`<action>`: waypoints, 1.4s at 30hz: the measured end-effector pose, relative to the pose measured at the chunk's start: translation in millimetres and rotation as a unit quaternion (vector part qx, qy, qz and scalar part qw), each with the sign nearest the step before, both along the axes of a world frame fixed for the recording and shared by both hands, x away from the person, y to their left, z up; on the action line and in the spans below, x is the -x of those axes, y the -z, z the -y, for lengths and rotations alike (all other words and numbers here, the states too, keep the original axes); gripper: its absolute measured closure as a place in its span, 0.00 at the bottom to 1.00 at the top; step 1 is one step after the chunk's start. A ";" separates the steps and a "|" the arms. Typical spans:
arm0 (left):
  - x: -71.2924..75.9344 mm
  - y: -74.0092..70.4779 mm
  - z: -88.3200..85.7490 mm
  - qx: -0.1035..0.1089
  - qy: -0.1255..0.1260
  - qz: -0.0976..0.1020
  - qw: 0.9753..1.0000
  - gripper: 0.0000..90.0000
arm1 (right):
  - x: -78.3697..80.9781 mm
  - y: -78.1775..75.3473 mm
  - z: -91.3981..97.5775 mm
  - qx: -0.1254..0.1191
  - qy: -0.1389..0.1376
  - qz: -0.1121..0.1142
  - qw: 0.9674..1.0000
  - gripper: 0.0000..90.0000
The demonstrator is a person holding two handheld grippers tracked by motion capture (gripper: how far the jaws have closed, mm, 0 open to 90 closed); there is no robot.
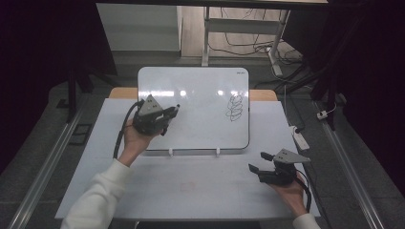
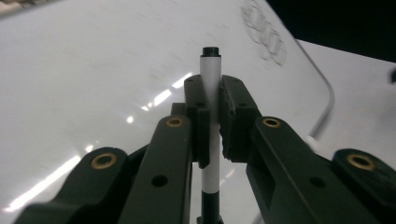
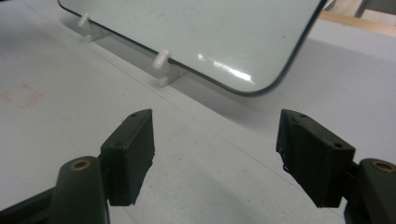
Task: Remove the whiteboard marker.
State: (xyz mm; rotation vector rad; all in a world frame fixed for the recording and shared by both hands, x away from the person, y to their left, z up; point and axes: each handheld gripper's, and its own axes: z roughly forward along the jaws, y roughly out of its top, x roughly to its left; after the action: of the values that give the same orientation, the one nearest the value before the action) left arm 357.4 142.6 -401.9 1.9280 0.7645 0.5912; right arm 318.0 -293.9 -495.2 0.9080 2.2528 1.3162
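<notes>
The left gripper (image 1: 168, 116) hangs over the left part of the whiteboard (image 1: 200, 95), its fingers (image 2: 236, 107) clamped on a white marker (image 2: 210, 79) with a black end that sticks out past them. The board stands propped on small white feet (image 3: 161, 58) on the desk (image 1: 191, 186). A black scribble (image 1: 234, 107) sits on the board's right part, well apart from the marker. The right gripper (image 1: 260, 162) rests low over the desk near the board's lower right corner, its fingers (image 3: 128, 154) wide apart with nothing between them.
</notes>
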 end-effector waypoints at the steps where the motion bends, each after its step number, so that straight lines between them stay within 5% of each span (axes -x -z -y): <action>1: 2.2 2.5 1.8 0.002 0.005 -0.004 1.000 0.91 | -0.1 -0.8 -2.0 -0.002 -0.003 -0.001 1.000 0.32; 15: 27.6 25.8 43.1 0.040 0.081 -0.027 0.996 0.91 | -2.8 -11.7 -67.0 -0.033 -0.064 -0.034 0.997 0.33; 28: 36.0 34.9 89.0 0.029 0.113 -0.025 0.993 0.91 | -10.3 -17.0 -125.1 -0.061 -0.079 -0.083 0.992 0.39; 42: 39.5 38.1 110.6 0.012 0.121 -0.008 0.993 0.91 | -16.6 -16.0 -140.3 -0.080 -0.070 -0.121 0.987 0.57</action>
State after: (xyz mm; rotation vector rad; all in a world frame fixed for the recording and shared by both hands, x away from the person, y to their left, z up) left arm 317.9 32.0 -440.0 1.9682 0.5341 0.4166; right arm 334.6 -153.6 -479.1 1.0306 2.4597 1.5416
